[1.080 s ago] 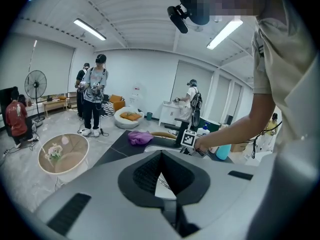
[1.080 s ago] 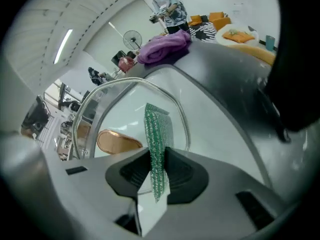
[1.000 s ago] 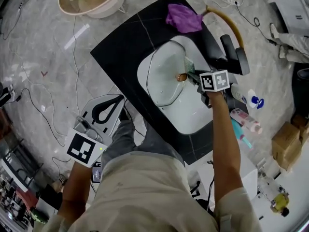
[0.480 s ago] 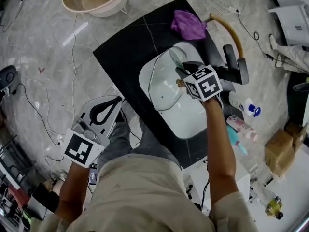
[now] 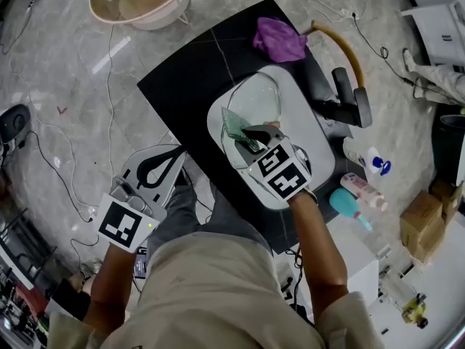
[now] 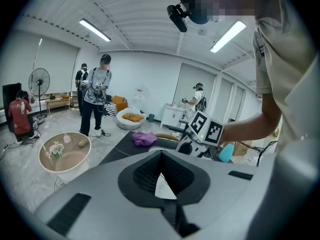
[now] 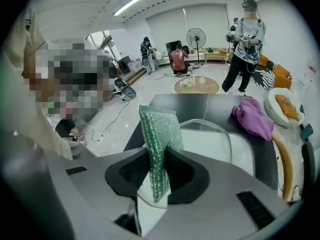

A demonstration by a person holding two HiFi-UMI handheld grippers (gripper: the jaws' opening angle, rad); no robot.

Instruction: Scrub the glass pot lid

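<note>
The glass lid (image 5: 254, 104) is seen lying in the white sink (image 5: 320, 147), which is set into the black surface (image 5: 182, 71). In the head view its outline is drawn out from near to far, and its knob cannot be made out.

The right claw (image 5: 251, 138) is clamped on a green scrubbing pad (image 5: 236, 124), which is held over the near left part of the lid. The pad's long axis is carried in line with the claw, and its free end is pointed to the far left. Whether the pad is pressed on the glass cannot be told.

In the right gripper view the pad is shown standing on edge between the jaws, with the lid's curved rim behind it. That detail is lost from above.

A purple cloth (image 5: 280, 38) is laid at the far end of the surface, and a black tap (image 5: 352, 100) is fixed to the right of the sink.

The left claw (image 5: 174, 151) is held to the near left, off the surface and over the floor. In the left gripper view its jaws are shown closed together on nothing. Standing people (image 6: 97, 99) are also shown far across the room there, which the head view leaves out.
</note>
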